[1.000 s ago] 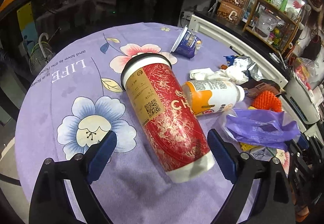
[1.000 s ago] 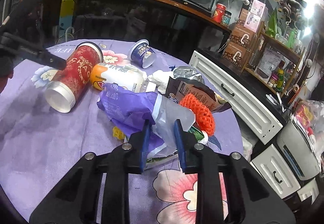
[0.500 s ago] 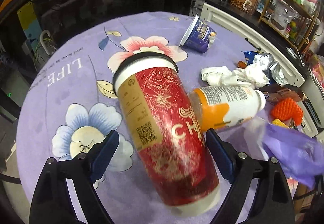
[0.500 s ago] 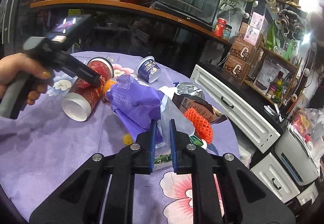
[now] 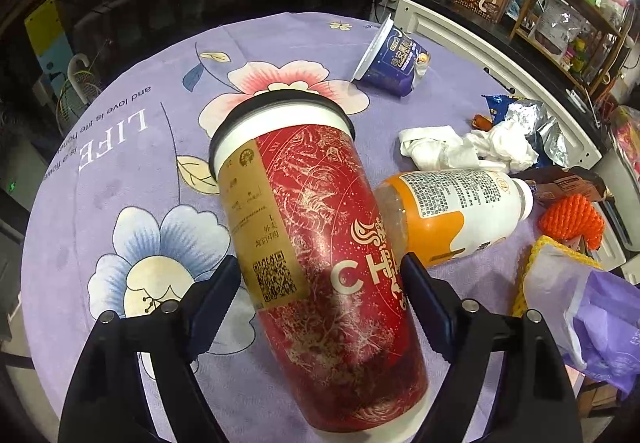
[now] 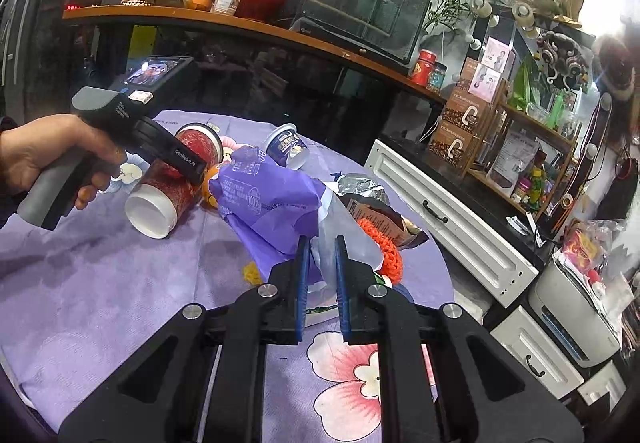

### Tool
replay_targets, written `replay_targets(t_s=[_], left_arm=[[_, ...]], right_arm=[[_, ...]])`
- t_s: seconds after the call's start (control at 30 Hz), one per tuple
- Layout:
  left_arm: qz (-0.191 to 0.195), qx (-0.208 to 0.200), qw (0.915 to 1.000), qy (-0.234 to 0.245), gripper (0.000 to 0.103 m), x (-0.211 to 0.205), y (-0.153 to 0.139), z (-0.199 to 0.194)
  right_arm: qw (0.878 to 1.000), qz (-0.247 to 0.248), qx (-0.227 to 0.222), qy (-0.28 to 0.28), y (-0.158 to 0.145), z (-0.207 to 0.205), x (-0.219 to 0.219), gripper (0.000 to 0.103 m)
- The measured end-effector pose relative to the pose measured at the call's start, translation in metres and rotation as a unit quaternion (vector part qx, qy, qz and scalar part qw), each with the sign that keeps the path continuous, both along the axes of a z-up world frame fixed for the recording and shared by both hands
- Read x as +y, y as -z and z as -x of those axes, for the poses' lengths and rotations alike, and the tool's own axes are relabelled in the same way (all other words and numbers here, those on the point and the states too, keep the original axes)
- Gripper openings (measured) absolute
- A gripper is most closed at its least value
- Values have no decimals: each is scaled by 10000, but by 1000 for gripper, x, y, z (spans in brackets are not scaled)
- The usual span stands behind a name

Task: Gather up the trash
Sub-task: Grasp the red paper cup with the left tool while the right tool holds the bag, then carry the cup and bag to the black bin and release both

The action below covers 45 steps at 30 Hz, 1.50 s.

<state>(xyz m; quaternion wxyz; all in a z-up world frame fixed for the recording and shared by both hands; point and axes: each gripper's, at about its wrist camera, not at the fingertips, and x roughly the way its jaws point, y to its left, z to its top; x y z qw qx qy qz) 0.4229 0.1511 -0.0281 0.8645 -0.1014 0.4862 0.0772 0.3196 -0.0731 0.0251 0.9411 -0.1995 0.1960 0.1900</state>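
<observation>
A tall red paper cup (image 5: 312, 211) with a black lid lies on its side on the purple flowered tablecloth (image 5: 120, 183). My left gripper (image 5: 320, 267) straddles its middle. The jaws are closing and the pads come right up to the cup's two sides. In the right wrist view a hand (image 6: 48, 151) holds that left gripper (image 6: 188, 163) over the cup (image 6: 168, 187). My right gripper (image 6: 322, 243) is shut on the clear edge of a purple plastic bag (image 6: 268, 195), which hangs lifted off the cloth. The bag (image 5: 592, 307) also shows at the left view's right edge.
An orange-and-white bottle (image 5: 460, 211) lies against the cup. Behind are a blue yogurt cup (image 5: 396, 63), crumpled tissue (image 5: 468, 151), a foil wrapper (image 5: 528, 119), an orange knit piece (image 5: 572, 219) and a brown packet (image 6: 372, 211). A white cabinet (image 6: 448, 211) borders the table's right side.
My left gripper has moved in over the red cup and its jaws have narrowed to the cup's sides. My right gripper has closed on the bag and raised it.
</observation>
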Motion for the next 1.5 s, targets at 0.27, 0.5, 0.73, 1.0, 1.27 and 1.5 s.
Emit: replay_targets(t_s=[0.27,0.5,0.73,1.0,1.27,1.5], left_arm=[[294,-330,9990,-15,75,14,-6,26],[199,-823,9961,243,73,8,-17,73],[198,-1180,9916,493,71,-4,-30,105],[133,-1634,9817,970,71,-41,-56,137],[373,-2025,9639,1687,71,-103,-75,153],[615,-2130,9436,2459,72,-187,-75,144]], right_arm=[[9997,-236,-14,-13,-3,9,-7,13],[9988,-482,94,-84,-3,18,-12,13],[9980,-605,72,-151,-5,30,-16,13],[9970,-777,12,-53,-12,48,-42,13],[9952,-794,-230,516,-23,69,-109,13],[9767,-1036,100,1878,0,55,-214,13]])
